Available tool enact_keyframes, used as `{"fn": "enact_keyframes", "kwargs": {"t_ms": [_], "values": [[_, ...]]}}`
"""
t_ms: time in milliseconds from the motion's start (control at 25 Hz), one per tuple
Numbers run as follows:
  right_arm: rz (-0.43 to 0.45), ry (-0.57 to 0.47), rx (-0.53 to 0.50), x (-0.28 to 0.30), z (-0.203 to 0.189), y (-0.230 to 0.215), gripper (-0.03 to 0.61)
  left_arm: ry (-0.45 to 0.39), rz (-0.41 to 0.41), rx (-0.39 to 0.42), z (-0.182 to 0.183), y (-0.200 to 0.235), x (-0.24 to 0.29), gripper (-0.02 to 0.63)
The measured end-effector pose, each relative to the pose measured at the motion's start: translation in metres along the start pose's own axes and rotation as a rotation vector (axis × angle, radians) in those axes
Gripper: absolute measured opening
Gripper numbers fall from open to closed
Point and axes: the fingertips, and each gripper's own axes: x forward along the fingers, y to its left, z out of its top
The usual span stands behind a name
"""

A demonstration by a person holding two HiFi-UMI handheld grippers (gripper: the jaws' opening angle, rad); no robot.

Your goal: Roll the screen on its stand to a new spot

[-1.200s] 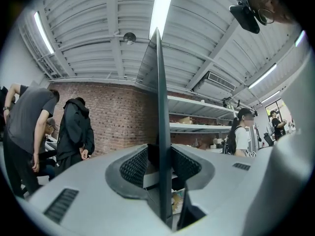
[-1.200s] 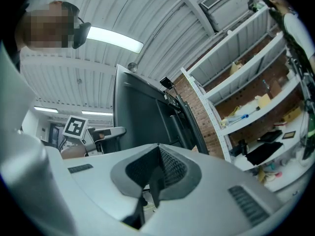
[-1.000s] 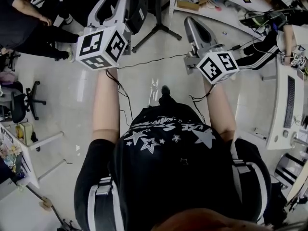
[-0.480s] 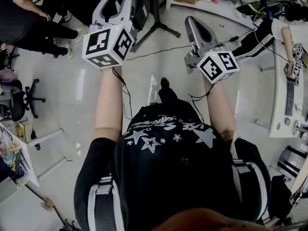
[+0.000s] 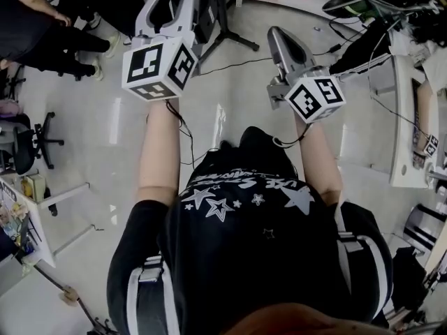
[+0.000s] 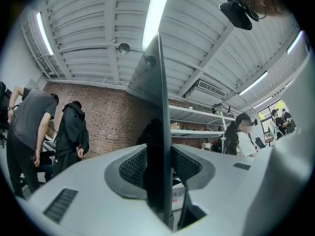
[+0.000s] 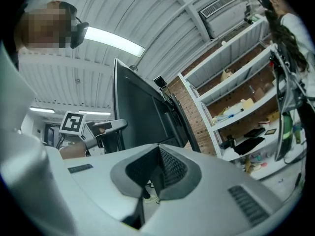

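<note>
The left gripper [image 5: 170,2] is clamping the screen [image 6: 160,97] by its thin side edge, jaws part-open and the ribbed pads [image 6: 132,167] pressing on either face of the panel. The panel is standing upright just ahead of the person, above dark spreading legs [image 5: 227,37] that are probably its stand. The right gripper [image 5: 278,35] is riding near the panel with its jaws drawn together, pads meeting at the tips and nothing showing between them. The screen is looking like a broad, stiff, glossy slab, probably top-heavy on a slim pole, so it is likely calling for a slow, level push. Its face is looking fragile and slippery, making the bezel edge or the pole the safer hold. A cable [image 5: 223,65] is trailing across the pale floor [image 5: 105,131] by the legs and could be catching the base
</note>
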Motion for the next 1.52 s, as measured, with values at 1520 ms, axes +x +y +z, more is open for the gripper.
{"fn": "enact_keyframes", "kwargs": {"t_ms": [1520], "values": [[0.131, -0.003, 0.004, -0.108, 0.041, -0.026, 0.006, -0.026, 0.189, 0.054, 0.016, -0.048, -0.041, 0.164]]}}
